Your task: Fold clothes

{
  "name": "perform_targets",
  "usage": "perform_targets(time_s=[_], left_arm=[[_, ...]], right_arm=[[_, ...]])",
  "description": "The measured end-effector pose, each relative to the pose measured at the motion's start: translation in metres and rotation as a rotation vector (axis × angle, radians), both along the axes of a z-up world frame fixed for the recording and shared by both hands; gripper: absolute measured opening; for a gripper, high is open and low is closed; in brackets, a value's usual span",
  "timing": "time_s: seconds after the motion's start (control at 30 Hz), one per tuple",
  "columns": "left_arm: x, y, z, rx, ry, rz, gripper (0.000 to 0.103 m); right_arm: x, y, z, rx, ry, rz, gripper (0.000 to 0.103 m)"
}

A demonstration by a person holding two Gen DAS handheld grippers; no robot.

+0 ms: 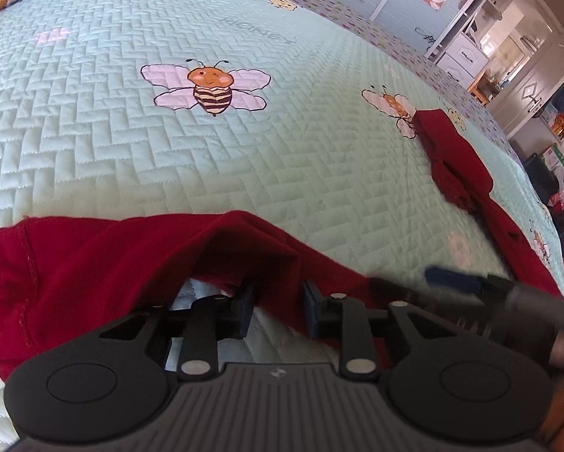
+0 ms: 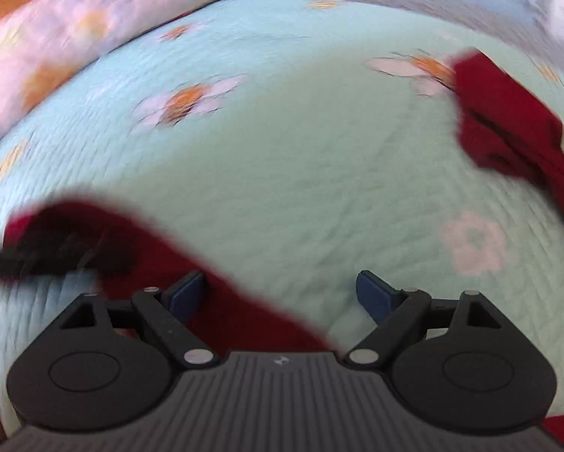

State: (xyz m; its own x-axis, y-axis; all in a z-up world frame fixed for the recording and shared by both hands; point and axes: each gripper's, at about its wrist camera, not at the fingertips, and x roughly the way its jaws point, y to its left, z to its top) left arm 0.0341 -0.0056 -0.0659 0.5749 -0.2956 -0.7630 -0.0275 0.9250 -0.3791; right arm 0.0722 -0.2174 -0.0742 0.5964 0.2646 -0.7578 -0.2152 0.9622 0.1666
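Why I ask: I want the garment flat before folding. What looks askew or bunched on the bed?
The red garment is not flat: its near edge humps up in a loose fold by the left gripper, and its far sleeve lies twisted and bunched on the quilt. No damage shows.

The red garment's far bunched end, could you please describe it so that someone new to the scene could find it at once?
Start from the pale green quilted bedspread printed with cartoon bees. Follow the dark red garment from the left gripper out to the right edge of the bed, where its bunched end lies. It is the only crumpled red lump there, and its tip touches a small bee print.
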Motion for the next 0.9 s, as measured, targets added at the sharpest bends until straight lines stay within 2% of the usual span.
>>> perform_targets(time_s=[0.23, 0.33, 0.43, 0.67, 0.77, 0.8, 0.9], left_arm=[[-0.005, 0.006, -0.001, 0.001, 0.004, 0.013, 0.029], [-0.007, 0.008, -0.001, -0.003, 0.004, 0.018, 0.030], [-0.007, 0.004, 0.001, 0.028, -0.001, 0.013, 0.032], [-0.006, -0.009, 0.001, 0.101, -0.013, 0.002, 0.037], [-0.005, -0.016, 0.001, 0.134, -0.017, -0.002, 0.041], [-0.006, -0.017, 0.001, 0.142, -0.018, -0.003, 0.042], [-0.005, -0.020, 0.002, 0.159, -0.017, -0.002, 0.043]], right_arm=[[-0.006, 0.038, 0.023, -0.030, -0.094, 0.201, 0.086], [0.015, 0.037, 0.002, -0.105, -0.028, 0.164, 0.086], [0.020, 0.028, 0.000, -0.112, -0.042, 0.100, 0.085], [-0.039, 0.016, 0.024, -0.108, -0.081, 0.110, 0.085], [-0.037, 0.009, 0.000, -0.156, -0.011, 0.116, 0.086], [-0.033, 0.005, -0.006, -0.146, -0.004, 0.112, 0.089], [-0.027, -0.001, 0.002, -0.105, -0.037, 0.063, 0.089]])
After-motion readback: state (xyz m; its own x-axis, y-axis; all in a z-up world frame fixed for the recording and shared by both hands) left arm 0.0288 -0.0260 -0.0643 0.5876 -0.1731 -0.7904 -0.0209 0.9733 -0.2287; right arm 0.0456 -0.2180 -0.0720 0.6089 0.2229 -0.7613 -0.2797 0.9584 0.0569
